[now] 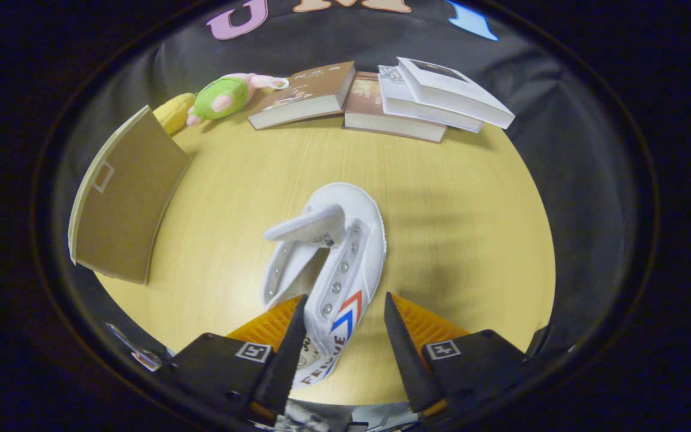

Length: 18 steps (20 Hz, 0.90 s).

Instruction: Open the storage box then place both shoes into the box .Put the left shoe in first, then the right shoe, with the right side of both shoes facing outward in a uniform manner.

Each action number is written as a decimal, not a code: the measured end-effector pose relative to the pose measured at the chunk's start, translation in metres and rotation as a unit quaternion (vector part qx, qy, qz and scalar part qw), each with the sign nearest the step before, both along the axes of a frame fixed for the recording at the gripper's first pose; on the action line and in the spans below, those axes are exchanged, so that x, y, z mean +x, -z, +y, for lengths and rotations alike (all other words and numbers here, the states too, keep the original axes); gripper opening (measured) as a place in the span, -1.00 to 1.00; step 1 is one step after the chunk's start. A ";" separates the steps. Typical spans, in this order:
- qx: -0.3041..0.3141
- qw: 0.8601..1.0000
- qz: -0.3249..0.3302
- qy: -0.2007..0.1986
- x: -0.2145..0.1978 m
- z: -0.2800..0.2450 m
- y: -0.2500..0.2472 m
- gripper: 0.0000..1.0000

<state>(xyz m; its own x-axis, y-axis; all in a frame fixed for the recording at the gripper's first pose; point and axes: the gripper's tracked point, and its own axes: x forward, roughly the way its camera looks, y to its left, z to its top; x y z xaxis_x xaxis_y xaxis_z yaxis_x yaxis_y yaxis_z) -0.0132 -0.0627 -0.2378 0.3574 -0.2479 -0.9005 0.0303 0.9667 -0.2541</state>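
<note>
Gripper view looks down along the two fingers onto a round yellow wooden table [453, 240]. At the centre lies a white canvas shoe [336, 252], unlaced, its toe pointing toward 12 o'clock and its heel end reaching back between the fingers at 6 o'clock. Its tongue [309, 225] is flipped up and leans toward 9 o'clock. A red and blue chevron mark sits on the shoe's side toward 3 o'clock, near the heel.

The gripper [344, 312] is released, its fingers spread apart. The left finger touches or nearly touches the shoe's collar at the heel; I cannot tell which. The right finger stands clear of the shoe, with bare table showing between them. Nothing is grasped.

At 9 to 10 o'clock from the shoe, well apart from it, stands the storage box [123, 198], a brown cardboard piece with a pale edge, standing upright at the table's rim; whether it is open cannot be told. Beyond the shoe at 12 o'clock lie books [381, 96] overlapping in a row along the far rim. At 11 o'clock, beside the books, lie a green and pink soft toy [225, 96] and a yellow toy corn cob [174, 112].
</note>
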 end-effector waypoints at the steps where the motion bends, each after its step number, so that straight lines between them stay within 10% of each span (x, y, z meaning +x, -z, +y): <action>1: -0.001 1.000 -0.001 0.004 0.002 -0.001 0.002 0.40; 18: -0.063 0.997 -0.033 -0.026 0.005 -0.014 0.010 -0.26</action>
